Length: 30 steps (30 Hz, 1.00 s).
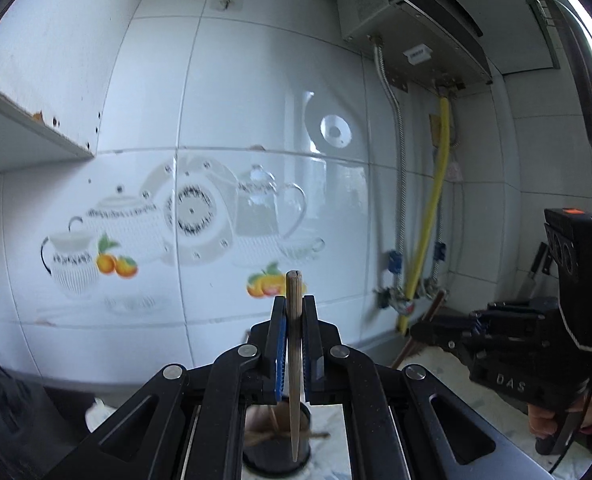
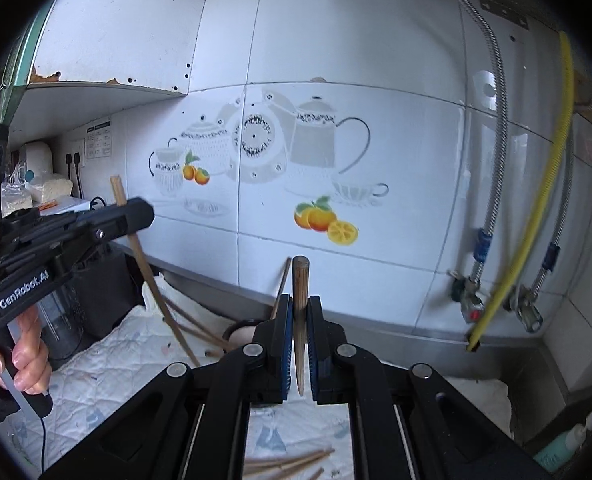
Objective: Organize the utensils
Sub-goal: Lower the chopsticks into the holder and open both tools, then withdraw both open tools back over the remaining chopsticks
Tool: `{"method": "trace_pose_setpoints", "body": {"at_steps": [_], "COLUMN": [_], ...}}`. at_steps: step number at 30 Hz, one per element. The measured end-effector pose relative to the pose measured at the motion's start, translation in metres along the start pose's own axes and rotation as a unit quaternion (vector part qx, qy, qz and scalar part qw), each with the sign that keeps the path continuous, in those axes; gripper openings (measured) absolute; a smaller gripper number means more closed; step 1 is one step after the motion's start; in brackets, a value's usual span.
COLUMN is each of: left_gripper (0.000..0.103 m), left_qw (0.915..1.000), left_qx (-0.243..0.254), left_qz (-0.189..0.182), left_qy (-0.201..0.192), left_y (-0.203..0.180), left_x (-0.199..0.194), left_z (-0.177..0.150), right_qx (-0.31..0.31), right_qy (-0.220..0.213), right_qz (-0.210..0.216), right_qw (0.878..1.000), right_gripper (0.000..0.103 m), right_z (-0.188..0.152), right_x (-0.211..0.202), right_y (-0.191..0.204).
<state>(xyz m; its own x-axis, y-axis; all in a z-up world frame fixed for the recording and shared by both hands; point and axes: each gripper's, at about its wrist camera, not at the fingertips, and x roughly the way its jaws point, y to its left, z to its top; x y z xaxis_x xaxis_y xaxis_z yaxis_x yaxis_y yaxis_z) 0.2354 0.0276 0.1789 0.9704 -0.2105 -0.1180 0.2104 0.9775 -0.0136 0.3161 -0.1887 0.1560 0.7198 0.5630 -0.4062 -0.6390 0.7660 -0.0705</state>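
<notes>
A yellow hose [image 2: 552, 184] is running down the tiled wall [image 2: 336, 40] right of the tool, beside two braided metal hoses [image 2: 496, 120]. A water heater [image 1: 408, 28] is hanging above, and a quilted cloth [image 2: 108, 360] is lying below left.

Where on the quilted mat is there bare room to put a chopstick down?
The quilted mat is bare between the person's hand and the right gripper. Crowded: loose chopsticks fan toward the bowl, and more chopsticks lie below the gripper.
</notes>
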Motion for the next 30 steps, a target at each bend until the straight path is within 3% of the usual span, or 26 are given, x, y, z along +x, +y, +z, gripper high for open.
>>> {"method": "trace_pose_setpoints", "body": {"at_steps": [8, 16, 22, 24, 26, 30], "left_gripper": [0.006, 0.007, 0.008, 0.012, 0.016, 0.042], "left_qw": [0.9995, 0.9975, 0.9941, 0.9931, 0.9929, 0.994], "left_qx": [0.004, -0.018, -0.013, -0.004, 0.005, 0.013], "left_qz": [0.03, 0.029, 0.027, 0.03, 0.032, 0.037], "left_qy": [-0.001, 0.062, 0.104, 0.114, 0.115, 0.102], "left_y": [0.018, 0.029, 0.031, 0.028, 0.024, 0.02], "left_x": [0.054, 0.089, 0.088, 0.082, 0.072, 0.038], "left_z": [0.007, -0.031, -0.045, -0.047, -0.046, -0.045], "right_qx": [0.004, 0.026, 0.038, 0.044, 0.044, 0.034], "right_qy": [-0.014, 0.039, 0.068, 0.067, 0.059, 0.053], "right_qz": [0.026, 0.046, 0.047, 0.05, 0.042, 0.03], "right_qw": [1.0, 0.998, 0.996, 0.996, 0.996, 0.998], "right_gripper": [0.009, 0.009, 0.014, 0.029, 0.029, 0.029], "right_z": [0.016, -0.003, -0.016, -0.017, -0.017, -0.016], "right_x": [0.038, 0.08, 0.086, 0.08, 0.07, 0.046], "right_y": [0.01, 0.012, 0.007, 0.005, 0.003, 0.005]}}
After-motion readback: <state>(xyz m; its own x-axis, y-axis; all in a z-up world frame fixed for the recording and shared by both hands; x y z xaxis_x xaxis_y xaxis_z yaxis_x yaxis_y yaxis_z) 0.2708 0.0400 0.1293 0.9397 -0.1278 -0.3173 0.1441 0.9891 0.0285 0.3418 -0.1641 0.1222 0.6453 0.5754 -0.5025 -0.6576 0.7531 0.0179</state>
